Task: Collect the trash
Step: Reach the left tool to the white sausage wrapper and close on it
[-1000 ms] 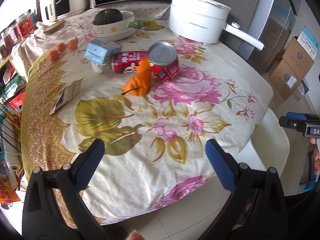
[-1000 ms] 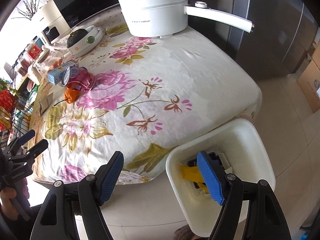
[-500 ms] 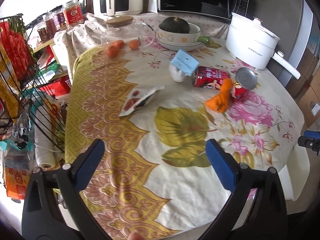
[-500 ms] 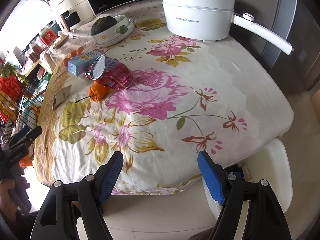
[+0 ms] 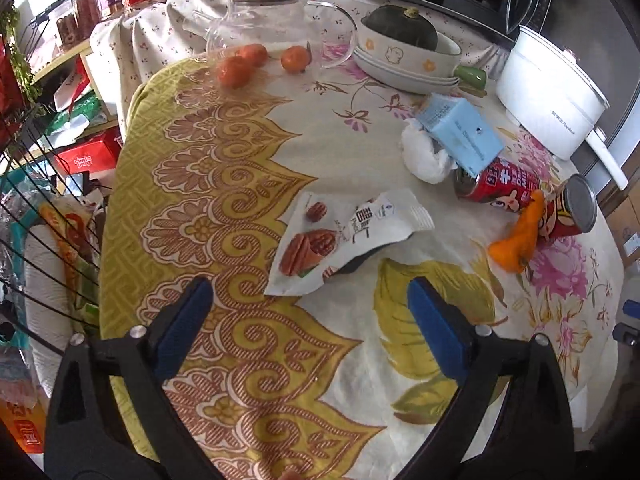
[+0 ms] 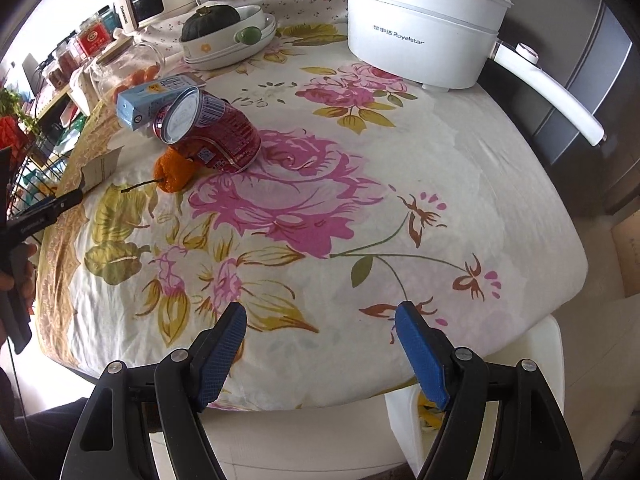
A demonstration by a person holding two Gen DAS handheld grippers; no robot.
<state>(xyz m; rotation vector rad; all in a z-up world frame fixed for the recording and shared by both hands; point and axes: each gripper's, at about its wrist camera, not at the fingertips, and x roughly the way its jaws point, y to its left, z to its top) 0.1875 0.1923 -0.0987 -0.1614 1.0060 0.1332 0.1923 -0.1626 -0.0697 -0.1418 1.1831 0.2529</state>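
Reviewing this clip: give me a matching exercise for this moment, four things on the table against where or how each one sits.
Things:
1. dark green squash
2. pecan snack wrapper
3. light blue carton
4. white electric pot

Places or states:
A. lying flat, just ahead of the open left gripper
B. sitting in a white bowl
C. lid on, long handle sticking out past the table edge
D. resting beside a red can and crumpled white tissue

Pairs: 1-B, 2-A, 3-D, 4-C
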